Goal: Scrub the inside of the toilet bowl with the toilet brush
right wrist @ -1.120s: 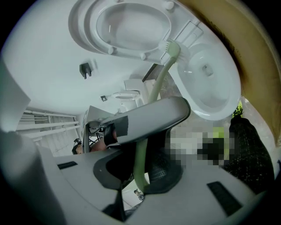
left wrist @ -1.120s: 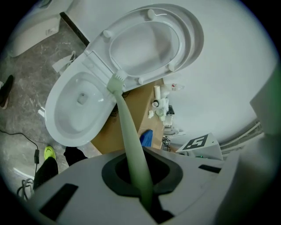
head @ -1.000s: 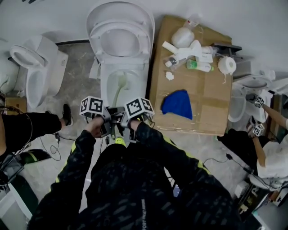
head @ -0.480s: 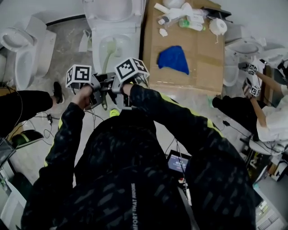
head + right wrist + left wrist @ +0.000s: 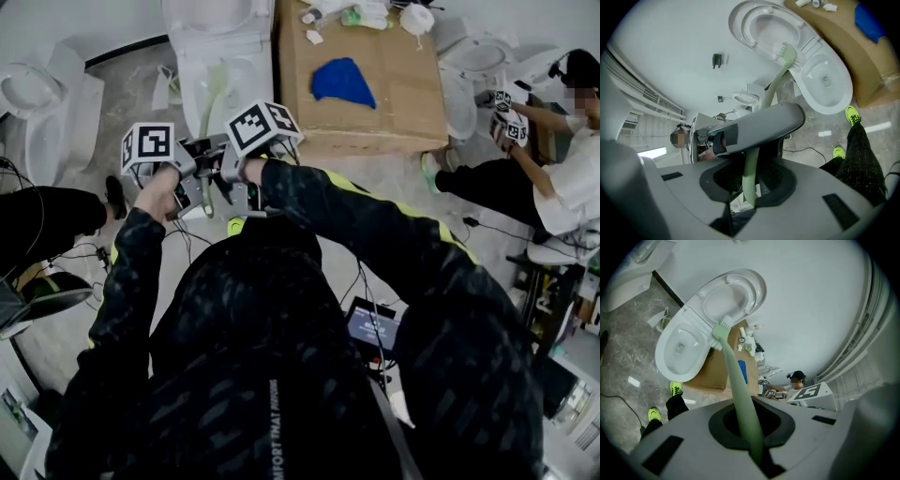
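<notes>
A white toilet [image 5: 220, 70] with its lid up stands ahead of me on the grey floor. Both grippers hold one pale green toilet brush [image 5: 214, 112] by its long handle. My left gripper [image 5: 195, 190] and right gripper [image 5: 236, 183] sit side by side, both shut on the handle. In the left gripper view the handle [image 5: 737, 385] runs out from the left gripper [image 5: 757, 448] to the bristle head [image 5: 723, 329], which lies over the bowl's [image 5: 679, 350] back rim near the hinge. From my right gripper [image 5: 747, 197] the brush head [image 5: 786, 52] shows by the seat [image 5: 764, 28].
A cardboard box [image 5: 375, 103] to the toilet's right carries a blue cloth [image 5: 342, 80] and bottles [image 5: 361, 14]. Another toilet [image 5: 47, 112] stands at left, a third [image 5: 473, 66] at right. A seated person [image 5: 534, 178] is at right. Cables lie on the floor.
The head view has pulled back, so the toilet and box now sit higher in frame. Both grippers stay shut on the handle and have moved left and slightly up; the brush head stays at the bowl.
</notes>
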Demonstrator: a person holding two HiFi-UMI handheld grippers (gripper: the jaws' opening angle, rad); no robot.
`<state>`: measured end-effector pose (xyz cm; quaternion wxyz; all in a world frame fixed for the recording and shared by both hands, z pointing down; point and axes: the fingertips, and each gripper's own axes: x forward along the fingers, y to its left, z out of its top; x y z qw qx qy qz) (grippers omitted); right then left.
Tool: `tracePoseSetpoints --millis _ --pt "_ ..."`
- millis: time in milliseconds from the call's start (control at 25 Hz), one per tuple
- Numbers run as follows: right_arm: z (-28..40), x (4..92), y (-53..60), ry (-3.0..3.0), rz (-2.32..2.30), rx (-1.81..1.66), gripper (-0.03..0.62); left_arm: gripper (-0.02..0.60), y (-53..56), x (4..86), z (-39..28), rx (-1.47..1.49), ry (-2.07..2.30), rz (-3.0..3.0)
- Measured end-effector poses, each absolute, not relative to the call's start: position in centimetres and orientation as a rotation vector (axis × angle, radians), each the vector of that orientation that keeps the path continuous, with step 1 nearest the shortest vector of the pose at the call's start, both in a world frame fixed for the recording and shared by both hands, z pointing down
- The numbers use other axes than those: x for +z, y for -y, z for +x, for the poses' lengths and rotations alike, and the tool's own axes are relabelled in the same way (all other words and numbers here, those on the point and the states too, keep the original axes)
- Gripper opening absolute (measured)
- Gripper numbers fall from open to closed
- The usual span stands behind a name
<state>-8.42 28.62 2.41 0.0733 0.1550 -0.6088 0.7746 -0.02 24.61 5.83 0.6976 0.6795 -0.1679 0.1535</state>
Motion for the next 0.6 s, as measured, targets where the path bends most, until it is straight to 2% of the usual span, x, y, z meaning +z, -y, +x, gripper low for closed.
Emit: tracePoseSetpoints --millis 240,600 --pt "-10.0 1.1 -35.3 1.928 0.504 2.284 0.071 0.008 -31.3 4.1 -1.4 0.327 0.359 1.575" --pt "-8.1 0.5 -41.8 2.002 0.444 2.268 0.071 0.008 -37.9 3.4 0.5 0.341 0.381 1.604"
